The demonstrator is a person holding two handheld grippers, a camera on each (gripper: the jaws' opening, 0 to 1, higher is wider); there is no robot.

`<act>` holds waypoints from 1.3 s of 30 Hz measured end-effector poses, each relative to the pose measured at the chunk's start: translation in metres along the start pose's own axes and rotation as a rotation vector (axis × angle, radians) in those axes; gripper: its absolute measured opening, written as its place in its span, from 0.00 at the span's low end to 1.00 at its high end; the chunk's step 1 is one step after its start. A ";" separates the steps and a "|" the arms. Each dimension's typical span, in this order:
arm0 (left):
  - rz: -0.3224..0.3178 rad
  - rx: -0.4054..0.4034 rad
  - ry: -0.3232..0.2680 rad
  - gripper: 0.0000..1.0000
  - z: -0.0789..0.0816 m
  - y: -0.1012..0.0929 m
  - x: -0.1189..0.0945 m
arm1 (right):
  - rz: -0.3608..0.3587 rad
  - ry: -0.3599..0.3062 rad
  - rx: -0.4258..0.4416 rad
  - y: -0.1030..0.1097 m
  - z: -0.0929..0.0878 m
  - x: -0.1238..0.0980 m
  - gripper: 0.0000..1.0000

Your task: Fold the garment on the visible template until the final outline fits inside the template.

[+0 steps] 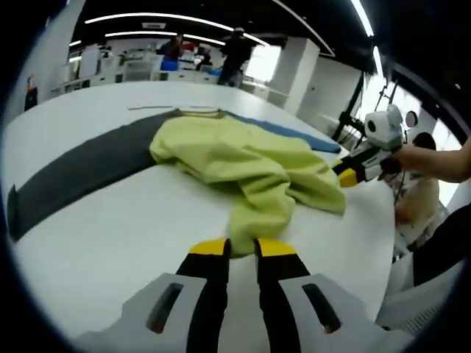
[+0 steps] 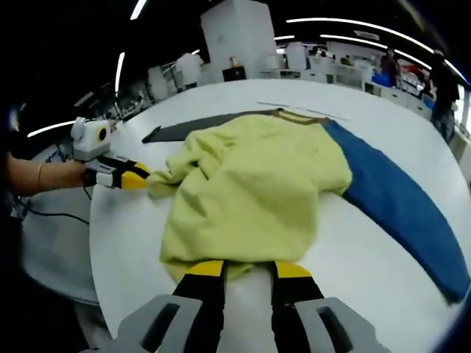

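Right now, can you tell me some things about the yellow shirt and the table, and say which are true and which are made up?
1. The crumpled yellow-green cloth garment lies on a round white table. True.
2. The garment is folded into a neat flat square. False: it is rumpled and bunched.
3. A long blue strip and a dark grey strip lie on the table under the garment. True.
4. The left gripper sits at one edge of the garment. True: its yellow tips meet the cloth there.
5. The right gripper is far from the garment. False: its tips are at the near edge of the cloth.
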State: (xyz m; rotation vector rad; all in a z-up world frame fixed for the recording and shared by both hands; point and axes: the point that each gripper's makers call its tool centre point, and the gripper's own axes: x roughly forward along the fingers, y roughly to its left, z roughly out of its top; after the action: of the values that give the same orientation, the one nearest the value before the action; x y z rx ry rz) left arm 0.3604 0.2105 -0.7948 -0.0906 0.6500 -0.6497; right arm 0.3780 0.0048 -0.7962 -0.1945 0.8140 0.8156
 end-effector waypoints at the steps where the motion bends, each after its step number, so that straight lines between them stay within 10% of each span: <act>1: 0.001 -0.006 -0.001 0.11 0.000 0.000 -0.001 | -0.007 0.002 -0.012 0.000 0.000 0.000 0.18; 27: 0.036 -0.061 0.040 0.01 -0.002 0.002 -0.001 | -0.023 0.067 -0.084 0.006 -0.005 0.002 0.00; 39: 0.050 -0.116 -0.081 0.00 0.029 -0.005 -0.039 | -0.050 0.057 0.032 0.003 -0.010 -0.032 0.00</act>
State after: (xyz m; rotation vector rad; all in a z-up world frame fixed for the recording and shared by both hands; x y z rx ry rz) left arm 0.3513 0.2259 -0.7494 -0.2068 0.6098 -0.5577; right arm 0.3575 -0.0161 -0.7795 -0.2092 0.8721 0.7527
